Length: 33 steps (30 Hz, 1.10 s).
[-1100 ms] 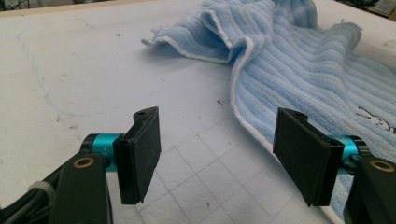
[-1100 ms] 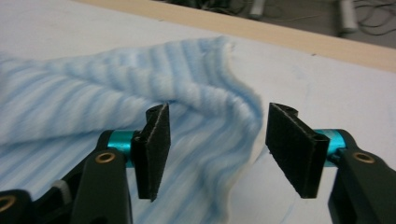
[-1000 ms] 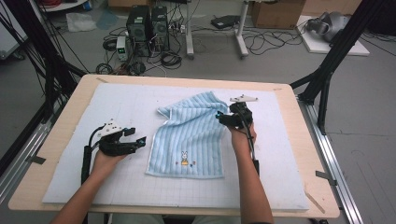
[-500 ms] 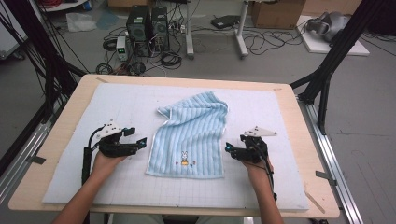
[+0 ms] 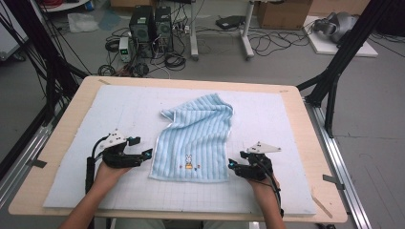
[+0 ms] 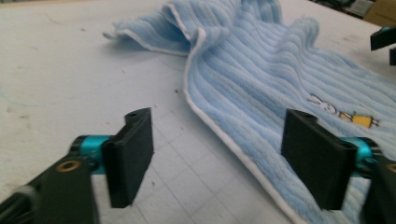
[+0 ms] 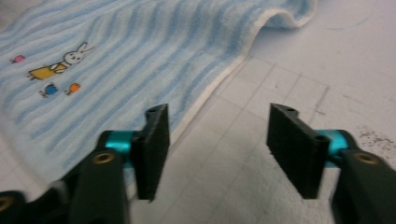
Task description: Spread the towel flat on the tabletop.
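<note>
1. Since the earlier frames the right gripper (image 5: pixel 233 165) has come away from the far right corner of the towel (image 5: pixel 196 138) and down to the near right corner; the left gripper (image 5: pixel 148 153) has stayed by the near left corner. The towel lies as it did half a second back.
2. Hard to make out: the far part of the towel is rumpled and folded over on itself, so its far left corner is tucked under a fold in the high view. In the left gripper view the towel's near corner (image 6: pixel 299 205) is cut off behind the jaw on that side. The right gripper view is blurred low down.
3. Left gripper (image 6: pixel 217 154): jaws wide apart, nothing clamped. The towel's white edge runs between them, and I cannot tell whether either pad touches the cloth.
4. Right gripper (image 7: pixel 217 149): jaws apart, having just been closing. Between them is bare gridded mat (image 7: pixel 233 186); the towel's edge (image 7: pixel 140 70) runs just past one jaw. Nothing gripped.
5. The towel lies mid-worktop (image 5: pixel 67 124) on the white mat, rabbit picture (image 5: pixel 188 158) near its front edge.
</note>
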Motion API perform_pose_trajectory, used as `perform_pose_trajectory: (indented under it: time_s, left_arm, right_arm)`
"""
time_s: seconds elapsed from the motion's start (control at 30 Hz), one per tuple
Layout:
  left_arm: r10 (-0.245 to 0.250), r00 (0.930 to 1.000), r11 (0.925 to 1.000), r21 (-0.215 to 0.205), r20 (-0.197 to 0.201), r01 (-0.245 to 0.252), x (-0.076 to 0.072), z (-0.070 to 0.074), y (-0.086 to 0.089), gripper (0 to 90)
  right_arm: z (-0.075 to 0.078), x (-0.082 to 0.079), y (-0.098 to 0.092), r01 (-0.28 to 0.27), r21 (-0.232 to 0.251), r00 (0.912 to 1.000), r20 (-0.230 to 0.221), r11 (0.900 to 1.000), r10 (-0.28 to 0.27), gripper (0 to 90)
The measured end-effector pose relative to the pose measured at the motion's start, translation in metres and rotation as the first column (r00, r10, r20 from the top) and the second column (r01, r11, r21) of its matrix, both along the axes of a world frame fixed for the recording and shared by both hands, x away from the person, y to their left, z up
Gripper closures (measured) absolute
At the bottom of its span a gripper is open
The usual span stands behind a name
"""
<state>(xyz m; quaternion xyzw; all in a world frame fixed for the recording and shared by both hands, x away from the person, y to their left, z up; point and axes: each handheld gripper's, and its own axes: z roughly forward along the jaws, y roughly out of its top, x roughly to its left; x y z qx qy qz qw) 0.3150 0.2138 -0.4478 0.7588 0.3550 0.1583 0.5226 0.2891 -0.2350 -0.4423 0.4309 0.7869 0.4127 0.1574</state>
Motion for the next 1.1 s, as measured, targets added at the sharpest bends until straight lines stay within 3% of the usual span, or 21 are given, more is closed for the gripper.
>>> perform_pose_trajectory:
  time_s: [0.1, 0.23, 0.37, 0.43, 0.53, 0.57, 0.6, 0.7, 0.73, 0.77, 0.83, 0.9, 1.1]
  left_arm:
    - [-0.023, 0.9997, 0.9993, 0.028, 0.004, 0.023, -0.006, 0.0, -0.003, 47.7]
    - [-0.053, 0.9985, 0.9966, 0.063, -0.01, 0.054, -0.011, 0.0, -0.008, 55.3]
    - [-0.082, 0.9949, 0.9909, 0.102, -0.059, 0.088, -0.011, -0.001, -0.017, 56.7]
    - [-0.086, 0.9938, 0.9845, 0.147, -0.071, 0.095, -0.011, -0.002, -0.022, 54.7]
    - [-0.103, 0.9916, 0.9663, 0.229, -0.079, 0.118, -0.011, -0.003, -0.03, 54.2]
    - [-0.113, 0.9908, 0.9589, 0.253, -0.075, 0.128, -0.011, -0.004, -0.033, 57.0]
    - [-0.124, 0.9899, 0.9568, 0.256, -0.068, 0.138, -0.013, -0.003, -0.034, 60.1]
    - [-0.177, 0.9833, 0.9423, 0.281, -0.042, 0.181, -0.019, -0.003, -0.04, 83.8]
    - [-0.165, 0.9854, 0.9434, 0.284, -0.044, 0.17, -0.02, -0.003, -0.041, 86.0]
    - [-0.143, 0.9876, 0.9516, 0.265, -0.064, 0.155, -0.021, -0.003, -0.041, 86.7]
    - [-0.147, 0.9846, 0.9583, 0.233, -0.095, 0.166, -0.022, -0.003, -0.038, 87.2]
    - [-0.16, 0.9806, 0.9605, 0.211, -0.114, 0.181, -0.026, -0.003, -0.033, 87.3]
    - [-0.207, 0.9697, 0.9547, 0.19, -0.13, 0.229, -0.045, -0.003, -0.024, 87.3]
  right_arm:
    - [-0.004, -0.003, 0.003, -0.023, 0.006, 0.9994, -0.025, 1.0, 0.024, 54.2]
    - [-0.007, -0.007, 0.014, -0.064, 0.002, 0.9973, -0.035, 0.998, 0.064, 56.0]
    - [-0.008, -0.008, 0.025, -0.094, -0.02, 0.9949, -0.038, 0.995, 0.094, 58.1]
    - [-0.007, -0.009, 0.027, -0.092, -0.06, 0.9956, -0.025, 0.994, 0.091, 63.2]
    - [-0.006, -0.008, 0.026, -0.085, -0.071, 0.996, -0.034, 0.994, 0.083, 70.2]
    - [-0.006, -0.009, 0.026, -0.087, -0.069, 0.9958, -0.037, 0.994, 0.084, 73.0]
    - [-0.006, -0.009, 0.027, -0.094, -0.071, 0.9951, -0.037, 0.993, 0.092, 76.6]
    - [-0.005, -0.012, 0.03, -0.119, -0.079, 0.9924, -0.041, 0.99, 0.116, 85.3]
    - [-0.005, -0.012, 0.03, -0.12, -0.081, 0.9921, -0.044, 0.989, 0.117, 85.6]
    - [-0.004, -0.012, 0.029, -0.129, -0.075, 0.991, -0.046, 0.989, 0.126, 85.8]
    - [-0.004, -0.015, 0.026, -0.128, -0.062, 0.9905, -0.059, 0.99, 0.124, 85.7]
    - [-0.003, -0.02, 0.022, -0.126, -0.067, 0.9906, -0.062, 0.99, 0.122, 85.8]
    - [-0.001, -0.036, 0.014, -0.154, -0.073, 0.9866, -0.066, 0.985, 0.149, 87.3]
